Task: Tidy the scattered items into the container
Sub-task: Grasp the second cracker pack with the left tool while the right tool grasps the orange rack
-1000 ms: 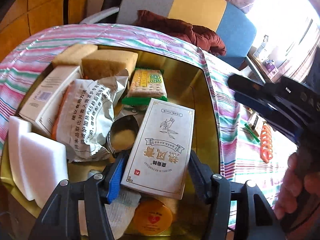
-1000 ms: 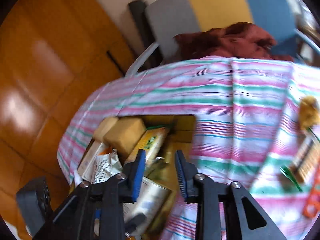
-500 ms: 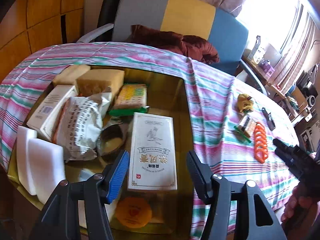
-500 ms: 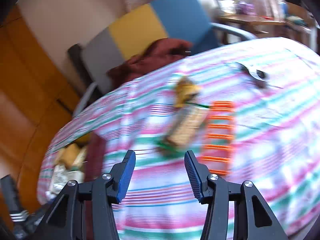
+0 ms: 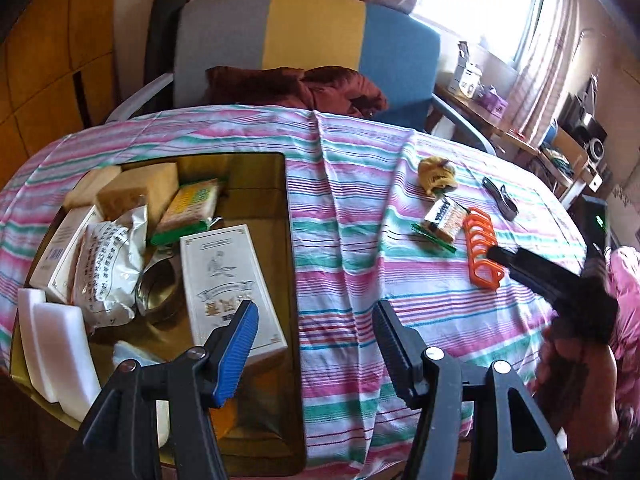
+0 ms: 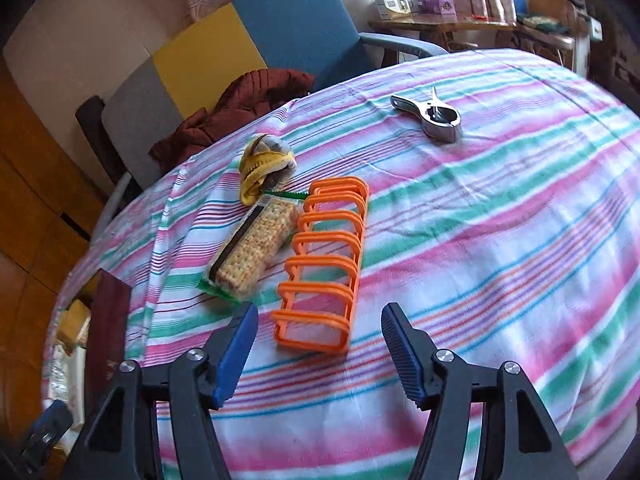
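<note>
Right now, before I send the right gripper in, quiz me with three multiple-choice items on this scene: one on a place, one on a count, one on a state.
1. Where does the orange rack lie?
A. Inside the container
B. On the striped tablecloth, right beside the cracker pack
C. On the chair

2. How many loose items lie on the cloth outside the container?
A. Two
B. Four
C. Seven

3. How does the right gripper stand?
A. Shut on the rack
B. Shut on nothing
C. Open, short of the rack

Answers: 1 B, the rack rests on the striped tablecloth alongside the cracker pack. 2 B, rack, crackers, yellow bundle and metal clip. 3 C, its jaws are spread with only cloth between them.
</note>
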